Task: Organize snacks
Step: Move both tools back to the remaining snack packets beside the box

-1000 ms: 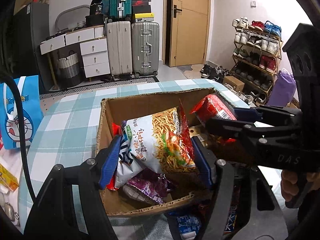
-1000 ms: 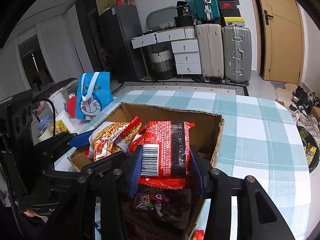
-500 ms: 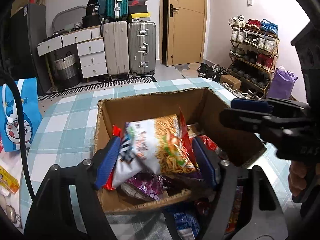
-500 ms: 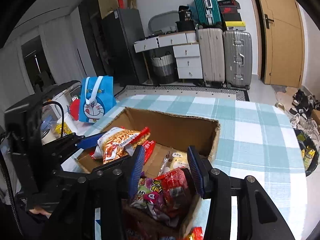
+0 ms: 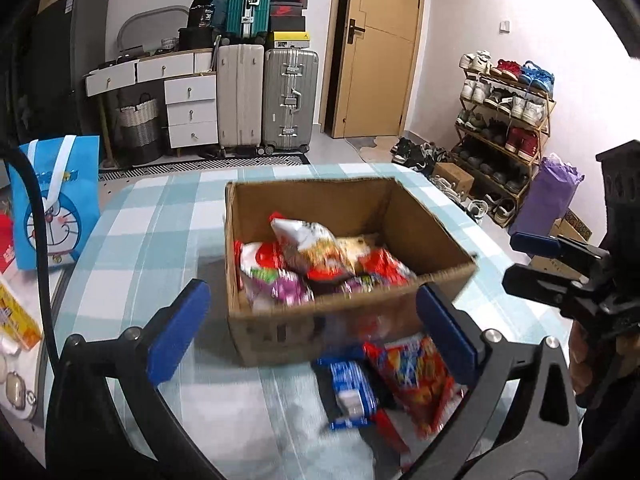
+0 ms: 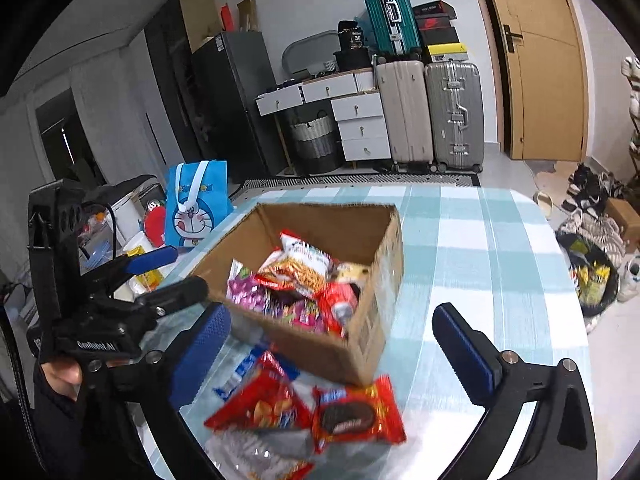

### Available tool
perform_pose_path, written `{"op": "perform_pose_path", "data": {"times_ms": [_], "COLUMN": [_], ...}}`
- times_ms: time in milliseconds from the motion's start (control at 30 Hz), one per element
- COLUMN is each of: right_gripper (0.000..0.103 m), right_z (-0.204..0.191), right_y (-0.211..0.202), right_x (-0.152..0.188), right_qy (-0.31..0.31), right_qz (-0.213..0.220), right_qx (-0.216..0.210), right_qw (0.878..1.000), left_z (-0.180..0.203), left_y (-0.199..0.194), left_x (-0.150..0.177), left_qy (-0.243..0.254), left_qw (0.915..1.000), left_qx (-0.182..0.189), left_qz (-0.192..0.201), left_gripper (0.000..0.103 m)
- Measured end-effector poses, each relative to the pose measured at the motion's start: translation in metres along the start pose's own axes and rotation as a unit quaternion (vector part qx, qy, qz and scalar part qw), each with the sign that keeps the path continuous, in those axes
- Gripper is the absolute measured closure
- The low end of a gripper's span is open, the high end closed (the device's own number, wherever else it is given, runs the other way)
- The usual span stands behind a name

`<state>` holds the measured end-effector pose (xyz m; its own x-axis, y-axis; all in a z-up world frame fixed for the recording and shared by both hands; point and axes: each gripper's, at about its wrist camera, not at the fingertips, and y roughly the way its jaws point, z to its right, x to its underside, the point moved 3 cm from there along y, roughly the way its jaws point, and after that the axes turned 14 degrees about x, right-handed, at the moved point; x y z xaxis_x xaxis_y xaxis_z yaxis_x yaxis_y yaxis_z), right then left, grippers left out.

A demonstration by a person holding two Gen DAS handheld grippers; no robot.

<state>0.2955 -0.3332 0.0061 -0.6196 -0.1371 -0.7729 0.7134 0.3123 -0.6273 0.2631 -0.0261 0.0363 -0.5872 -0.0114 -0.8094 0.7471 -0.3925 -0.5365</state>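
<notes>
An open cardboard box stands on the checked table, holding several snack packets, with a noodle-snack bag on top. My left gripper is open and empty, pulled back in front of the box; it also shows in the right wrist view. My right gripper is open and empty, also in front of the box; it shows in the left wrist view. On the table in front of the box lie a red packet, a blue packet and a red cookie packet.
A blue Doraemon bag stands at the table's left. A yellow box and small items lie at the left edge. Suitcases, drawers and a shoe rack stand beyond the checked tablecloth.
Both grippers opened and let their packets drop into the box: the left released the noodle-snack bag, the right the red packet. Both then drew back and up from the box.
</notes>
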Motion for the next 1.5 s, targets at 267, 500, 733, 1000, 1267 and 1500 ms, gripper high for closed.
{"op": "perform_pose_path", "data": {"times_ms": [267, 500, 733, 1000, 1267, 1500], "right_gripper": [0.0, 0.0, 0.0, 0.0, 0.0, 0.0], "right_z": [0.005, 0.009, 0.012, 0.017, 0.015, 0.007], "right_y": [-0.014, -0.012, 0.0, 0.021, 0.045, 0.056], "right_x": [0.039, 0.065, 0.07, 0.077, 0.09, 0.096], "right_qy": [0.002, 0.006, -0.005, -0.006, -0.024, -0.055], "right_qz": [-0.03, -0.057, -0.074, -0.102, -0.126, -0.131], "right_qx": [0.014, 0.023, 0.043, 0.064, 0.078, 0.096], "right_qw": [0.999, 0.998, 0.996, 0.993, 0.989, 0.985], "left_z": [0.018, 0.03, 0.042, 0.038, 0.03, 0.029], "left_y": [-0.035, -0.043, -0.044, -0.036, -0.031, -0.027], "left_x": [0.041, 0.068, 0.078, 0.079, 0.077, 0.077], "left_qy": [-0.004, -0.012, -0.003, -0.01, -0.017, -0.021], "left_qw": [0.9999, 0.9992, 0.9985, 0.9976, 0.9973, 0.9969], "left_qx": [0.007, 0.016, 0.022, 0.026, 0.022, 0.025], "left_qz": [-0.011, -0.035, -0.049, -0.064, -0.068, -0.072], "left_gripper": [0.0, 0.0, 0.001, 0.001, 0.001, 0.001]}}
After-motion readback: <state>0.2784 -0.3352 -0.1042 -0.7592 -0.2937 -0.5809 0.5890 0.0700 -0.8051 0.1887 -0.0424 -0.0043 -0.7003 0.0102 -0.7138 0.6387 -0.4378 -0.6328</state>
